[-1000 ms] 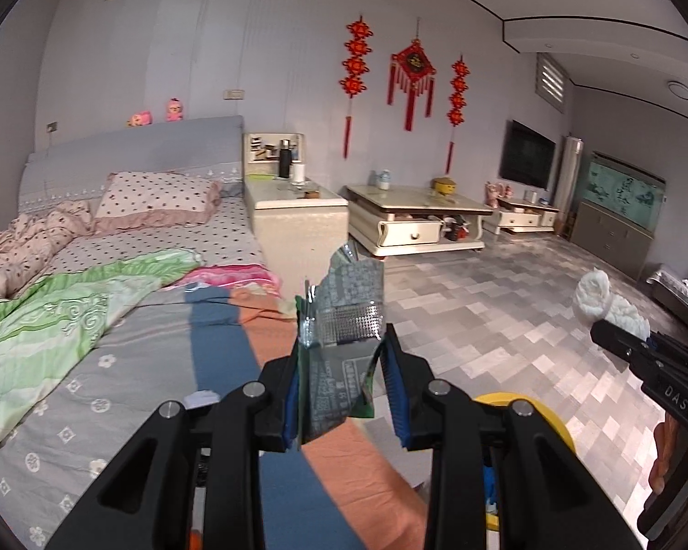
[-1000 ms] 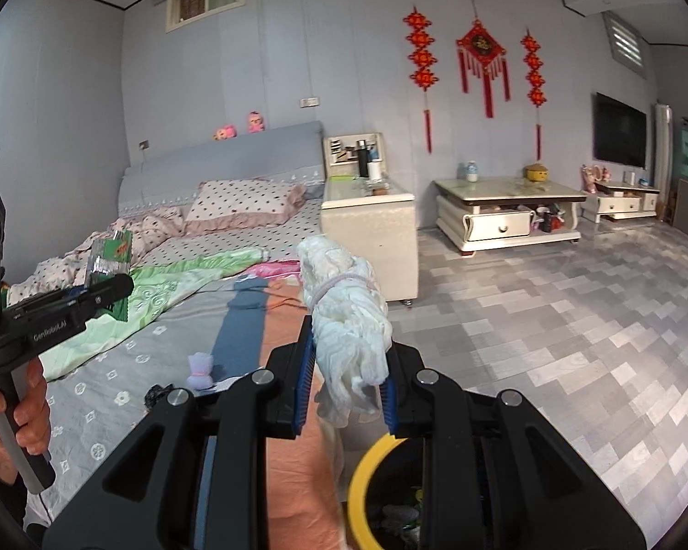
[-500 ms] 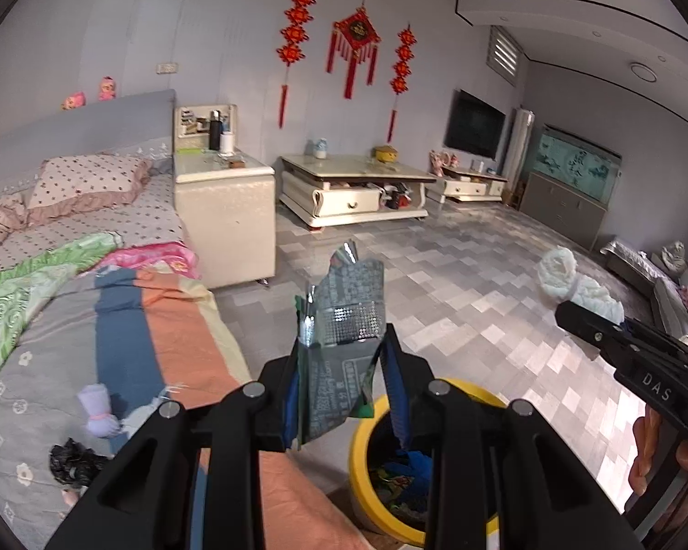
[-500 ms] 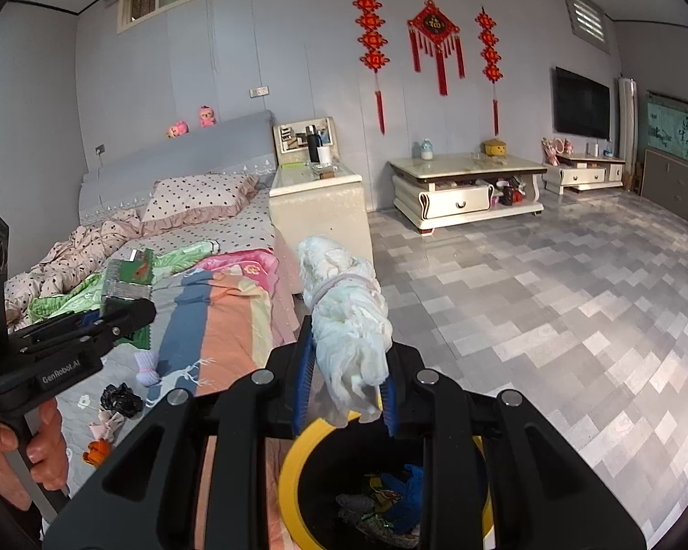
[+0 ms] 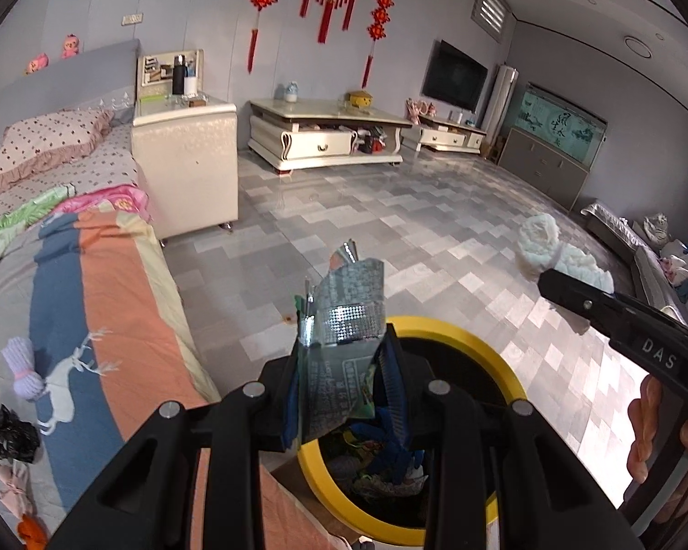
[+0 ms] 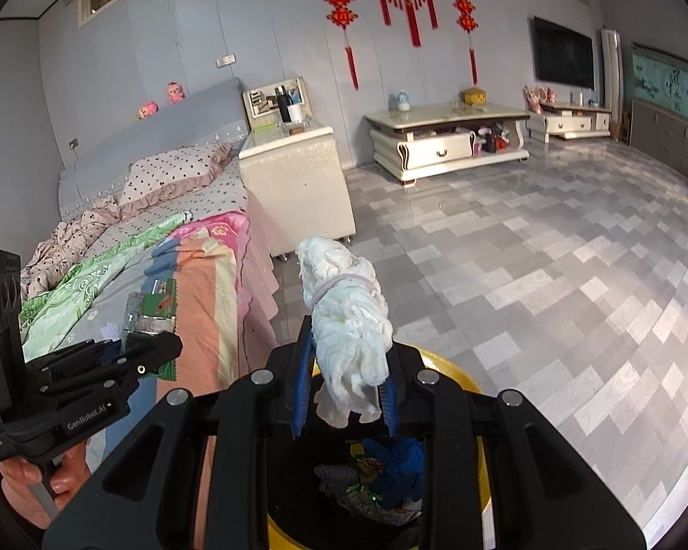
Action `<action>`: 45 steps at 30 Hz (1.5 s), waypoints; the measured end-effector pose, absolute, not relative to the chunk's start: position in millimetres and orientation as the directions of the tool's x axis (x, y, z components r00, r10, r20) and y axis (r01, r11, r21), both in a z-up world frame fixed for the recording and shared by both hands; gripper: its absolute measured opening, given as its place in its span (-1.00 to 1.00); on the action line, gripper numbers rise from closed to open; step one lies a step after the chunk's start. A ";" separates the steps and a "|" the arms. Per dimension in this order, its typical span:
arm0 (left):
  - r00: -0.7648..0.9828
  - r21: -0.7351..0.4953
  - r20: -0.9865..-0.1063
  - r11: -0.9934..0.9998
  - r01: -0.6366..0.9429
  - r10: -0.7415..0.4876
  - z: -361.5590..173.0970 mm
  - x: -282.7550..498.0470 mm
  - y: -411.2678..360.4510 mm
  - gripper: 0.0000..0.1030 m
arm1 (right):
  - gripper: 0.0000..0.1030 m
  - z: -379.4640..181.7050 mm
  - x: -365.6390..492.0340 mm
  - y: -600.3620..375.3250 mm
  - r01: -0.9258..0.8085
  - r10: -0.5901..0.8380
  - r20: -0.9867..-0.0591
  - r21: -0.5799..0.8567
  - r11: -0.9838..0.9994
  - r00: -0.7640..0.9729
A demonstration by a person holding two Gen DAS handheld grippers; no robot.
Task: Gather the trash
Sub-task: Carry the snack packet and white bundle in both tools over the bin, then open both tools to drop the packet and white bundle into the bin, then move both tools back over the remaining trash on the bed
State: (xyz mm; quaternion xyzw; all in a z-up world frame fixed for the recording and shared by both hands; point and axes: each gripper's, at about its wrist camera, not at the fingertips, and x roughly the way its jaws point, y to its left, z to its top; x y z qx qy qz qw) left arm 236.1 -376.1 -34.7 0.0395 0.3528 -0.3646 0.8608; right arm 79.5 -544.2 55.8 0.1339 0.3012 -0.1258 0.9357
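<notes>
Flanking grey tiled floor (image 5: 435, 211): bed (image 5: 91, 275); yellow-rimmed bin (image 5: 458, 334).

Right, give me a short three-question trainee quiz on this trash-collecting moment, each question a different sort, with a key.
1. True or false: the left gripper is empty.
2. Multiple choice: what does the right gripper hold? A) a black bag B) a white wad of tissue C) a purple sock
3. Short answer: what sits below both grippers, and what colour is its rim?

Key
1. False: its pads are shut on a silvery foil wrapper.
2. B.
3. A trash bin with a yellow rim, already holding some trash, on the floor beside the bed.
</notes>
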 end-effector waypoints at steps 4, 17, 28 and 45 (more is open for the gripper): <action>0.445 -0.198 -0.661 0.713 0.673 -0.604 -57.8 229.9 -390.5 -0.44 | -0.53 27.0 84.0 -555.1 0.329 -0.133 -0.636 0.200 0.923 0.761; 0.376 -0.227 -0.696 0.684 0.694 -0.612 -88.7 227.3 -402.2 -0.27 | -0.48 -13.9 83.8 -572.3 0.356 -0.110 -0.676 0.238 0.904 0.729; 0.365 -0.254 -0.700 0.692 0.676 -0.613 -87.4 225.4 -388.3 0.10 | -0.09 -3.5 70.1 -566.6 0.392 -0.137 -0.670 0.246 0.886 0.730; 0.494 -0.247 -0.658 0.782 0.572 -0.569 -66.9 227.2 -299.7 0.64 | 0.11 27.9 65.2 -520.3 0.343 -0.133 -0.643 0.213 0.915 0.754</action>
